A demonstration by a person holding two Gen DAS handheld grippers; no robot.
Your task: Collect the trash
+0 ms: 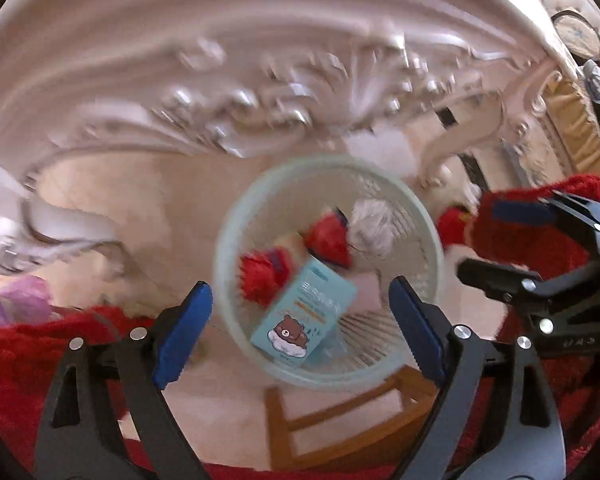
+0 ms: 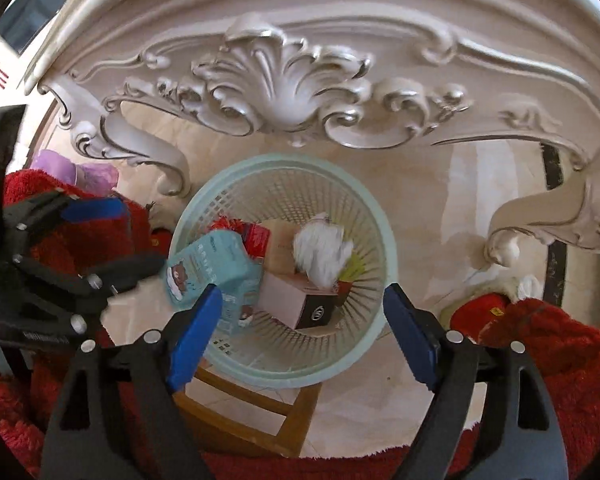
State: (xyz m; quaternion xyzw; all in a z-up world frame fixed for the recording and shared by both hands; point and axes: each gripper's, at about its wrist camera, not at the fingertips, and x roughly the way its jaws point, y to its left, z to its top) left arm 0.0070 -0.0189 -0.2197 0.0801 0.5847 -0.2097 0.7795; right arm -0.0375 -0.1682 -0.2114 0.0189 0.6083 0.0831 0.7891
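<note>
While both my left gripper (image 1: 300,322) and right gripper (image 2: 302,332) hang with fingers spread wide and empty, the bear packet (image 1: 305,312) sits at six o'clock inside the basket (image 1: 236,208) among other trash, so collecting looks well along.

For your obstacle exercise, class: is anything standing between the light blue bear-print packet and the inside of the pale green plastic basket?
Nothing visible. The light blue bear-print packet is already at the pale green plastic basket's open mouth, with both open grippers, left gripper and right gripper, apart from it.
</note>
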